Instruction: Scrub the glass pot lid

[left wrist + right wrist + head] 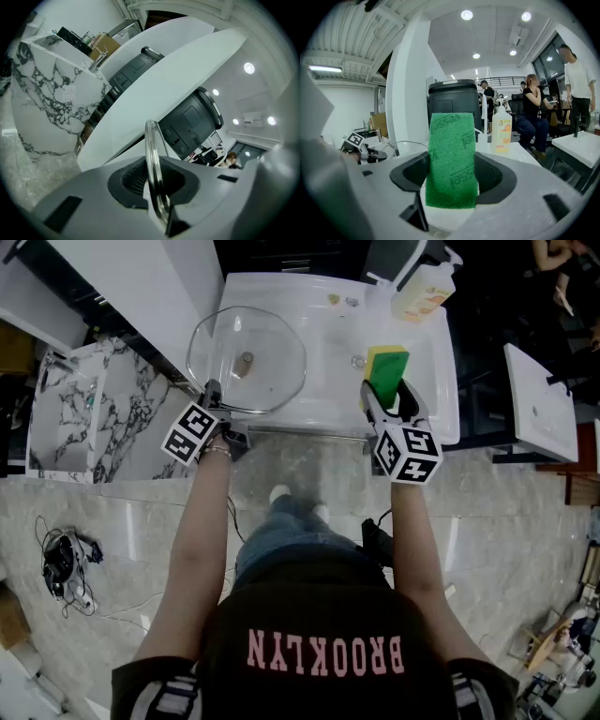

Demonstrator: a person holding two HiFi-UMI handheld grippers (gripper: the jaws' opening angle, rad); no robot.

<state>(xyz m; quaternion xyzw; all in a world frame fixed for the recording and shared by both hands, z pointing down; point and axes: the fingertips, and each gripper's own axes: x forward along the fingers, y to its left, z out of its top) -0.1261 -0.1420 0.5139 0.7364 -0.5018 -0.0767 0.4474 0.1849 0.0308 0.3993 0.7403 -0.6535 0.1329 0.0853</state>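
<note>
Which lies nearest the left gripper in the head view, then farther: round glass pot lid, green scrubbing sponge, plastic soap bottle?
1. Round glass pot lid: in the left gripper.
2. Green scrubbing sponge: at right.
3. Plastic soap bottle: far right.

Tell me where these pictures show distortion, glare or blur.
Head view: even light, sharp; the lid glints at its rim. Left gripper view: fisheye bends straight edges, corners dark. Right gripper view: same bending, lamps glare, sponge sharp.

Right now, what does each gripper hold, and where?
Left gripper clamps the glass pot lid by its rim; right gripper holds the sponge by one end.
</note>
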